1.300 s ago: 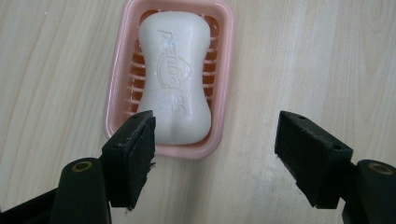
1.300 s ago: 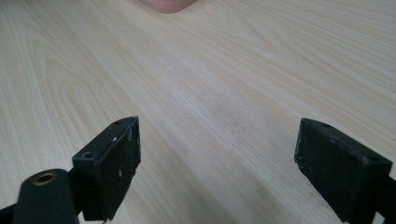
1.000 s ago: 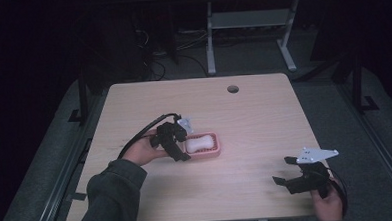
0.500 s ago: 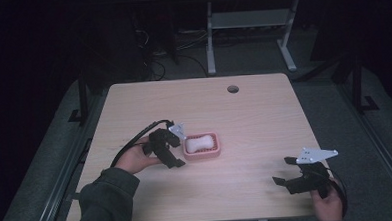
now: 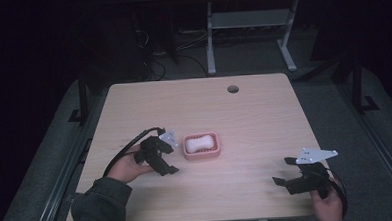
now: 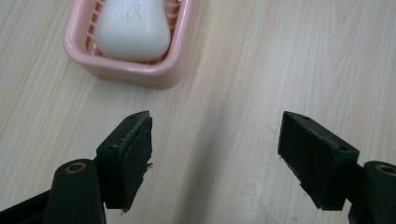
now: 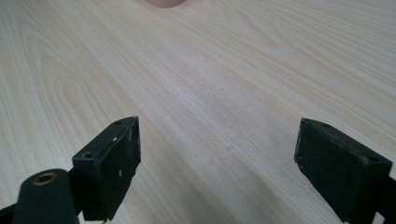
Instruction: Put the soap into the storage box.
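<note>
resting in the pink soap dish [image 5: 201,146] mid-table [image 5: 244,113], white soap [image 5: 199,143]; left gripper [image 5: 168,161] just beside, wide open, empty; right gripper [image 5: 285,172] well apart, wide open, empty.

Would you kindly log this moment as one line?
left gripper: open, empty, beside dish | soap: in pink dish | right gripper: open, empty, near table edge

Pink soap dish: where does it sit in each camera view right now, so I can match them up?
High view: pink soap dish at table centre-left, just right of the left gripper.
Left gripper view: upper left, white soap inside, beyond the open jaws.
Right gripper view: a pink sliver at the top edge.
Shared landmark: the light wood table.
</note>
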